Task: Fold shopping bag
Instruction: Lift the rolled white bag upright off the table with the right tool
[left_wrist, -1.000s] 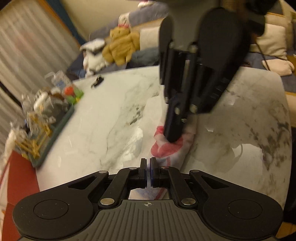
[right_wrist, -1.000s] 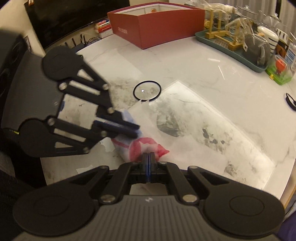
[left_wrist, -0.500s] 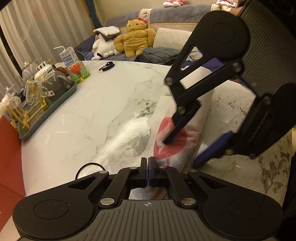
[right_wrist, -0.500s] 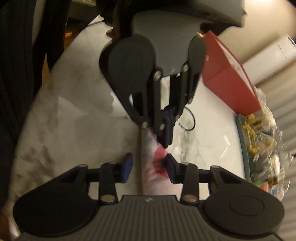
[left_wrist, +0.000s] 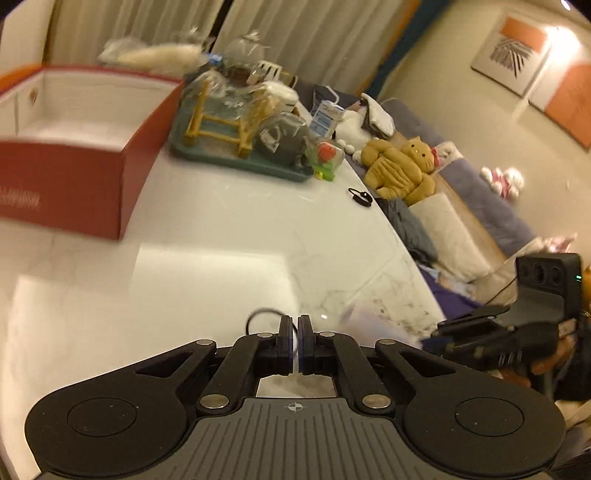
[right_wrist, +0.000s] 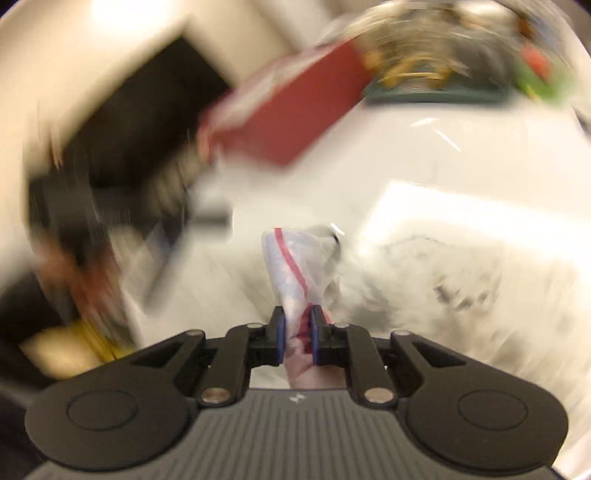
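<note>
The right gripper (right_wrist: 297, 334) had just been closing, and its jaws were now clamped on the shopping bag (right_wrist: 295, 266), a thin white plastic one with red printing, bunched into a narrow bundle that stuck out ahead of the fingers over the marble table (right_wrist: 461, 258). The left gripper (left_wrist: 294, 345) had its jaws together with nothing between them, pointing across the table toward the red box (left_wrist: 74, 166) and the tray (left_wrist: 236, 158) of glassware. In its view a pale corner of the bag showed low down, beside the other tool. The bag looked gathered and narrowed rather than neatly folded (the right view was badly smeared, so I could not count any creases), and I judged that the final folds and laying it flat were left to do.
</note>
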